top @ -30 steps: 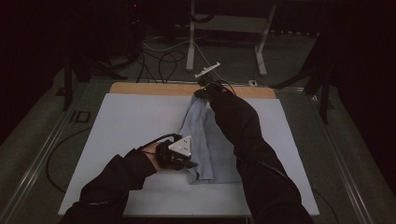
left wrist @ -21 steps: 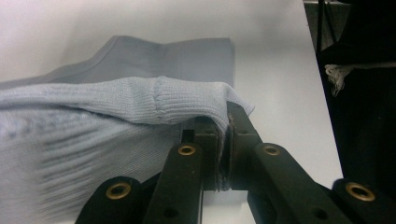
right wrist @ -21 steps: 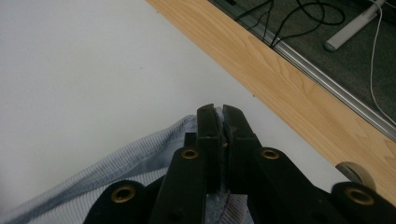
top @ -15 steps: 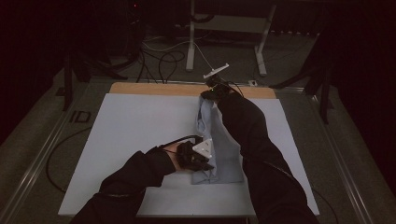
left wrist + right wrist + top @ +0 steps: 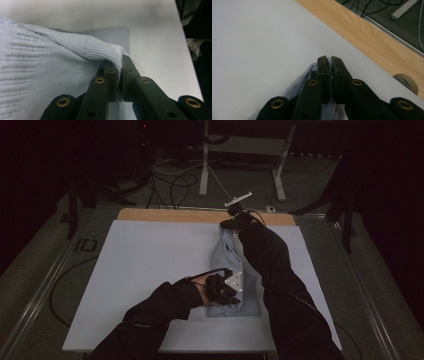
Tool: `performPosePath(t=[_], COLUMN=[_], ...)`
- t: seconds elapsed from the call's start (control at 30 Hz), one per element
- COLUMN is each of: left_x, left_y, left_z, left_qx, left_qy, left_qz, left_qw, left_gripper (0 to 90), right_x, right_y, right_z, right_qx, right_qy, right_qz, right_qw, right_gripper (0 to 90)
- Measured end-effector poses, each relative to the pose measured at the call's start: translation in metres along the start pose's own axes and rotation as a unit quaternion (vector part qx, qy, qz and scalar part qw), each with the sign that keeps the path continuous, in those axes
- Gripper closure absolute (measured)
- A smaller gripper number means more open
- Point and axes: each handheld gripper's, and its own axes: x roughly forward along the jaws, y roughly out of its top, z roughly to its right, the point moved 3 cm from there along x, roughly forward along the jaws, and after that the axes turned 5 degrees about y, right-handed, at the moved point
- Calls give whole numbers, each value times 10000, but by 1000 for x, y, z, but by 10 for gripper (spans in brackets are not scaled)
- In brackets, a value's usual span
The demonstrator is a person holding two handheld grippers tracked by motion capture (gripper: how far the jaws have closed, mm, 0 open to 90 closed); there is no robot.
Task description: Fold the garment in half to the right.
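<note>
A light blue knitted garment point(image 5: 231, 265) lies in a long narrow fold on the white table top point(image 5: 150, 265), right of the middle. My left gripper point(image 5: 240, 292) is at its near end and is shut on the garment's ribbed edge point(image 5: 100, 48), which bunches over the closed jaws point(image 5: 119, 75). My right gripper point(image 5: 226, 226) is at the far end, near the wooden strip point(image 5: 200, 216), and is shut on the garment's far edge point(image 5: 298, 82), with cloth pinched between its jaws point(image 5: 330, 72).
A wooden strip point(image 5: 372, 37) runs along the table's far edge, with a tape roll point(image 5: 407, 82) by it. Cables point(image 5: 175, 180) and a stand's legs point(image 5: 240, 160) lie on the floor beyond. Dark floor drops off past the table's right edge point(image 5: 190, 50).
My left gripper has carried the garment's near edge to the right, folding it over. The garment is narrower now. My right gripper has shifted slightly right at the far end.
</note>
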Motion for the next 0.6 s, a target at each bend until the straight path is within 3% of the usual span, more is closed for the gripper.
performPosePath(t=[0.3, 0.6], left_x=[15, 30], left_y=[6, 17], left_z=[-3, -5], left_qx=[7, 12], left_qy=[-31, -190], left_qz=[-79, -130], left_qw=[10000, 9997], left_gripper=[866, 863], right_x=[1, -2], right_y=[-11, -19], right_z=[11, 17], right_qx=[115, 186], right_qy=[50, 86], right_qz=[24, 26], right_qw=[9999, 9998], right_gripper=[868, 861])
